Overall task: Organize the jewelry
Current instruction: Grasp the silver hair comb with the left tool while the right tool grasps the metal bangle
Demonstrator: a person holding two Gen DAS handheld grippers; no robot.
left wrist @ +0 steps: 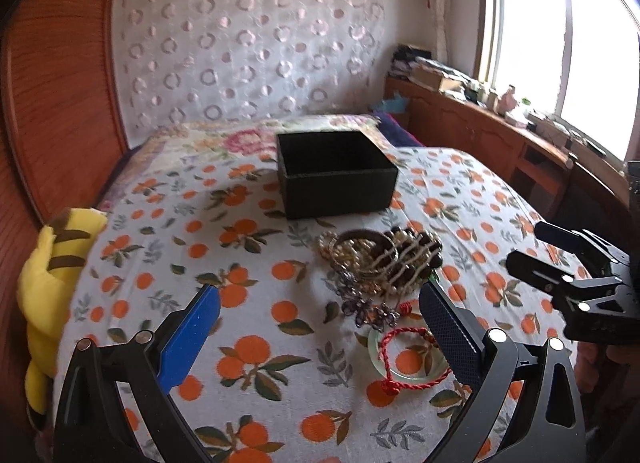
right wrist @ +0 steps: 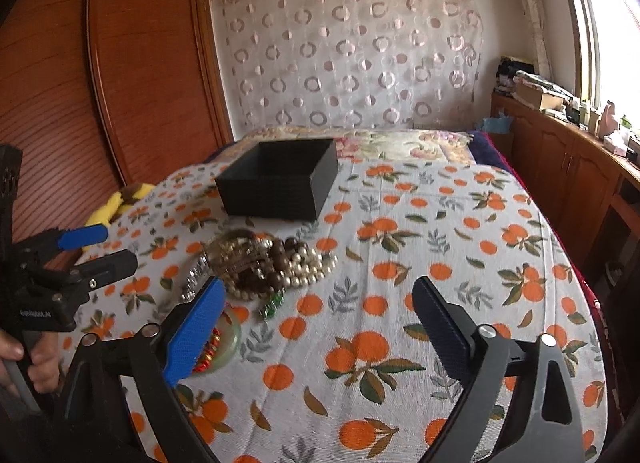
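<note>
An open black box (left wrist: 335,175) stands on the bed; it also shows in the right wrist view (right wrist: 280,181). In front of it lies a jewelry pile (left wrist: 380,259) of pearl and brown bead strands (right wrist: 272,263), a purple piece (left wrist: 368,311), a red cord bracelet (left wrist: 404,359) and a pale green bangle (left wrist: 400,373). My left gripper (left wrist: 320,315) is open and empty, hovering just before the pile. My right gripper (right wrist: 316,311) is open and empty, to the right of the pile. Its blue finger hides part of the bangle (right wrist: 228,343).
The bed has an orange-print cover (right wrist: 400,303). A yellow plush toy (left wrist: 48,283) lies at the left edge by a wooden wardrobe (right wrist: 120,63). A wooden cabinet (right wrist: 560,167) with clutter runs along the window at right.
</note>
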